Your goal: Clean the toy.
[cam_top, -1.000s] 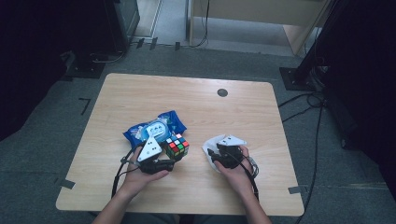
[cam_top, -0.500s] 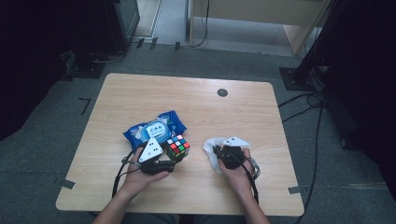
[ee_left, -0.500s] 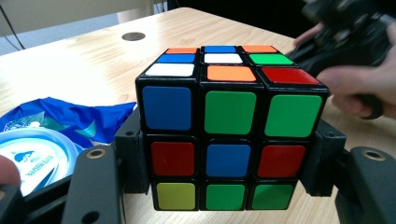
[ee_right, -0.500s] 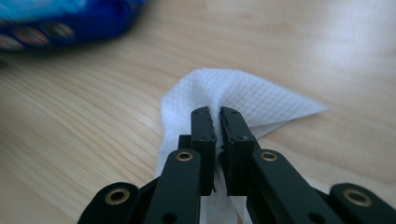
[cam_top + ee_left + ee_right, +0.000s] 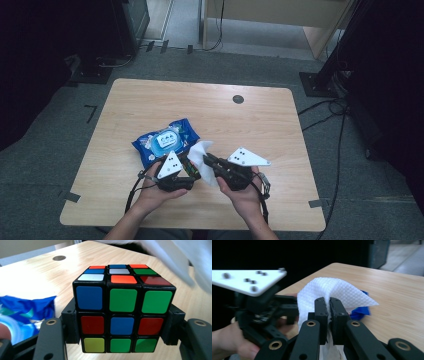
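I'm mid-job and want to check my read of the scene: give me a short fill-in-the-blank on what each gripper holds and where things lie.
1. The left gripper is shut on the puzzle ____.
2. The right gripper pinches a white ____ between its jaws.
3. The blue pack of wipes lies on the wooden ____.
4. On the face of the puzzle cube toward the left gripper's camera, the centre square is ____.

Missing words: cube; wipe; table; blue

Glossy plastic cube, dimpled cloth wipe
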`<state>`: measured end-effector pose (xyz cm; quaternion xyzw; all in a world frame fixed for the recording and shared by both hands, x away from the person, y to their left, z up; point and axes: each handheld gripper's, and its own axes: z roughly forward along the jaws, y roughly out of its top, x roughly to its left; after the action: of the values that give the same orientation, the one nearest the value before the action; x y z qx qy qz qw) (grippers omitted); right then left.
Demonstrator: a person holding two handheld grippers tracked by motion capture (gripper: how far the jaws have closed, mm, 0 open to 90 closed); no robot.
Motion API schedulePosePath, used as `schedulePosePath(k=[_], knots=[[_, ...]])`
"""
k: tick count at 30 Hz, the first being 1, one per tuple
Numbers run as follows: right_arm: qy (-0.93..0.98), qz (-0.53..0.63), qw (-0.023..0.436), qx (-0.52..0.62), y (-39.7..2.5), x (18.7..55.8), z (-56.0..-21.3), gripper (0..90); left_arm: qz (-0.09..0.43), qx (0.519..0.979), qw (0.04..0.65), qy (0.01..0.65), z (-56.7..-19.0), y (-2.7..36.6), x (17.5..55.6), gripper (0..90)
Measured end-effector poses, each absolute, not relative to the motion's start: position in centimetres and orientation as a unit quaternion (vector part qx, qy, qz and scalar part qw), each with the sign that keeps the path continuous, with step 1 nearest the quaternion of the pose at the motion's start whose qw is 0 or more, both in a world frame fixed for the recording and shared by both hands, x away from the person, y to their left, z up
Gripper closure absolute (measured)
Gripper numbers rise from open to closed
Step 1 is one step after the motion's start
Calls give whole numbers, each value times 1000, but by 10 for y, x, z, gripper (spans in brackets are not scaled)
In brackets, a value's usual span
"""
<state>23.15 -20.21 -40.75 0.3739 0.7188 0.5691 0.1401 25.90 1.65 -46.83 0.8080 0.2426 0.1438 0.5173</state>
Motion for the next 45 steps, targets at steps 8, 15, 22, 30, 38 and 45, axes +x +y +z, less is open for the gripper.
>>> schedulePosePath(k=[8, 15, 22, 30, 38, 45], knots=[[740, 546, 147, 364, -184, 230, -421, 863, 151, 813, 511, 235, -466, 14, 256, 342], [735, 515, 186, 400, -203, 245, -433, 859, 153, 815, 506, 239, -467, 15, 257, 342], [710, 497, 195, 459, -229, 258, -444, 861, 154, 813, 508, 241, -466, 17, 259, 342], [708, 587, 162, 358, -203, 226, -399, 860, 151, 817, 507, 231, -468, 12, 256, 342], [729, 552, 165, 369, -189, 232, -422, 860, 159, 815, 516, 210, -463, 11, 250, 342], [734, 507, 213, 399, -201, 244, -435, 860, 158, 818, 511, 210, -464, 11, 251, 343]])
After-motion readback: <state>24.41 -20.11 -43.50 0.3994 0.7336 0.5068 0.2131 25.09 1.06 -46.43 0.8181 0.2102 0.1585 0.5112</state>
